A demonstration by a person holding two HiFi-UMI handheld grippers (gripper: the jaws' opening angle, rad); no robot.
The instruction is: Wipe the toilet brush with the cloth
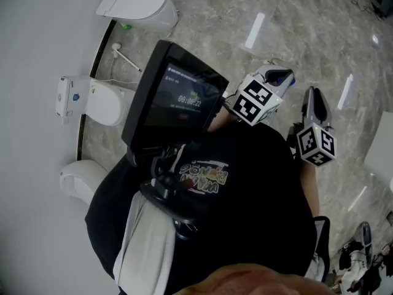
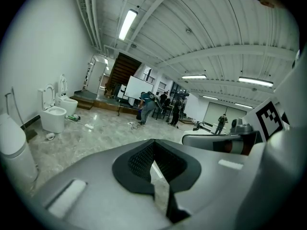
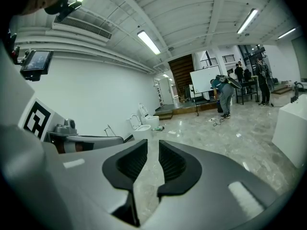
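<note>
I see no cloth in any view. A thin white stick with a small head (image 1: 126, 58) lies by the wall between two toilets; it may be the toilet brush, too small to tell. It also shows as a slanted rod (image 3: 109, 129) in the right gripper view. My left gripper (image 1: 279, 76) is held out over the floor, far from the stick. Its jaws meet at the tips with nothing between them (image 2: 152, 143). My right gripper (image 1: 313, 97) hangs beside it, its jaws (image 3: 153, 145) standing a narrow gap apart around nothing.
Three white toilets (image 1: 136, 5) (image 1: 98, 102) (image 1: 77, 180) line the wall at left. A screen (image 1: 175, 97) hangs on the person's chest. Several people stand around a whiteboard far across the grey marble floor (image 2: 146, 107). A white box (image 3: 292, 123) stands at right.
</note>
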